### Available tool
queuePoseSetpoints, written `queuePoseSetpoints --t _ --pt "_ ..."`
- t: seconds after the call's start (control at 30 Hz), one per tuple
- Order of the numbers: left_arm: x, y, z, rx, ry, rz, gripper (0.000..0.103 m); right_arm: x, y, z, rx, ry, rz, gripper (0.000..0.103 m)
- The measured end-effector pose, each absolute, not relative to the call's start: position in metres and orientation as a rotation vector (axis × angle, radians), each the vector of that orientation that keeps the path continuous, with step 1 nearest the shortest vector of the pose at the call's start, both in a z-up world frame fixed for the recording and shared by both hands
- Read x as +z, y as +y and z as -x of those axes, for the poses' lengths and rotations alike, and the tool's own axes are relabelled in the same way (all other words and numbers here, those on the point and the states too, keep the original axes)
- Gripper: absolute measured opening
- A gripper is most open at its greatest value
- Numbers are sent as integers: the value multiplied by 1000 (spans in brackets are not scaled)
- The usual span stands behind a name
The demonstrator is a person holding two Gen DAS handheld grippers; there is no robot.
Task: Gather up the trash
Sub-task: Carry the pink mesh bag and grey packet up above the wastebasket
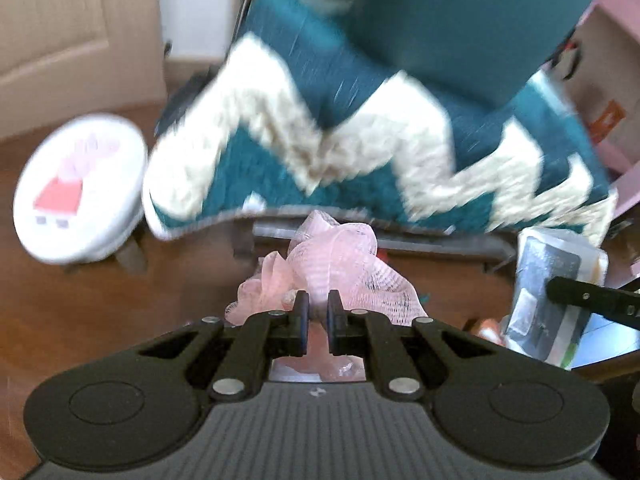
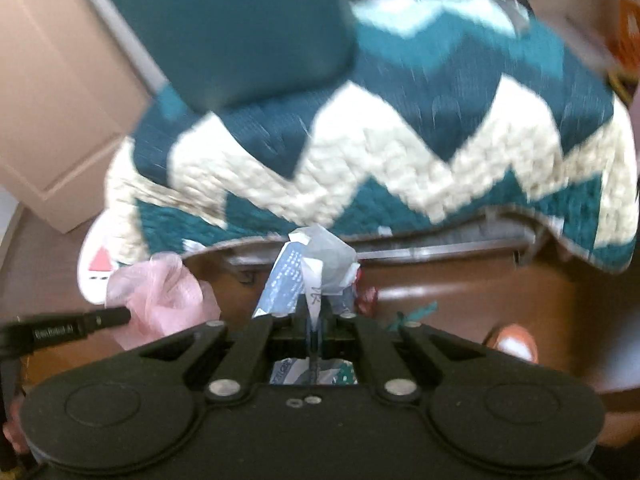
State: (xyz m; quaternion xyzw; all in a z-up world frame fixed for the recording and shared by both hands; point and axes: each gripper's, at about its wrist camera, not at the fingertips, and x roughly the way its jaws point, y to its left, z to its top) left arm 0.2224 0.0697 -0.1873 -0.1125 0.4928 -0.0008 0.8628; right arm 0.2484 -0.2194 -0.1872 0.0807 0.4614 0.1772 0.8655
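Note:
My left gripper [image 1: 318, 300] is shut on a pink mesh net [image 1: 336, 264], held above the brown wooden floor; the net bulges out in front of the fingers. The net also shows at the left of the right wrist view [image 2: 160, 296], with a left finger [image 2: 80, 326] beside it. My right gripper [image 2: 316, 312] is shut on a crumpled blue-grey and white plastic wrapper [image 2: 308, 268]. The wrapper also shows at the right of the left wrist view [image 1: 556, 280], with a right finger [image 1: 592, 300] on it. Both views are blurred.
A teal and cream zigzag blanket [image 1: 360, 128] hangs over a bed edge just ahead. A white round stool with a pink cartoon print [image 1: 80, 188] stands at the left. A beige door [image 1: 60, 32] is behind it. Small scraps [image 2: 416, 314] lie on the floor.

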Motion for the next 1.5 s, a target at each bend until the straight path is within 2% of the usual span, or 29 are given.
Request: queuePoseSetpoints --t 0.33,0.7,1.0,1.23,1.5 --pt "-49 50 -208 -55 736 146 8 -75 -239 -223 458 702 -97 2" --pt "90 17 -226 -109 518 69 8 59 -248 -246 496 444 -28 2" --pt "182 -22 -268 -131 388 -75 8 118 -234 -292 466 356 45 2" --pt "206 -30 -322 -116 358 -87 8 131 -230 -339 426 343 46 2" --pt "167 -30 -387 -101 444 -92 8 106 -219 -394 410 407 53 2"
